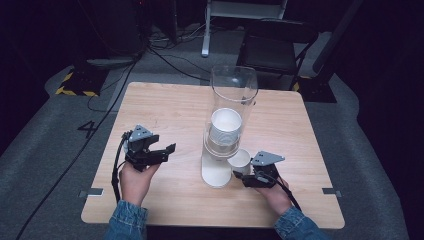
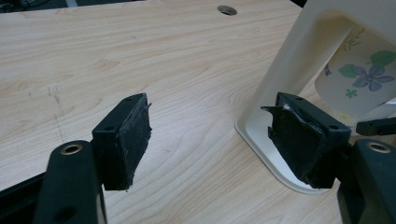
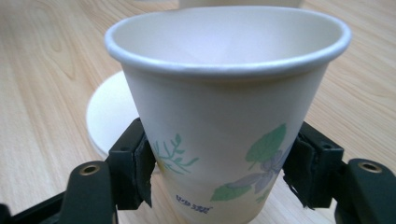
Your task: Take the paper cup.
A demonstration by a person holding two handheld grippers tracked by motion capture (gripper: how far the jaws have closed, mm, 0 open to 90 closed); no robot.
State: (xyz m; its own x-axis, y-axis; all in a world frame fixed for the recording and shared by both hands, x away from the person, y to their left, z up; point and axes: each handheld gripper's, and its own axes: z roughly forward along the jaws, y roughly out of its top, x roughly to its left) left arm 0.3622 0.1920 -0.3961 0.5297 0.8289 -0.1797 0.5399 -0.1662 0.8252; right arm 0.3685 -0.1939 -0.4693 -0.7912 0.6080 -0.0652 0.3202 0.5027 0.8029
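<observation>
The right gripper (image 3: 219, 179) pinches an upright paper cup (image 3: 224, 116) low on its wall, just right of the dispenser (image 1: 222, 150) base, while the left gripper (image 2: 215, 140), spread and empty, hangs well left of it.

Bright lit table (image 1: 165, 105), dark surroundings, soft close-up blur
</observation>
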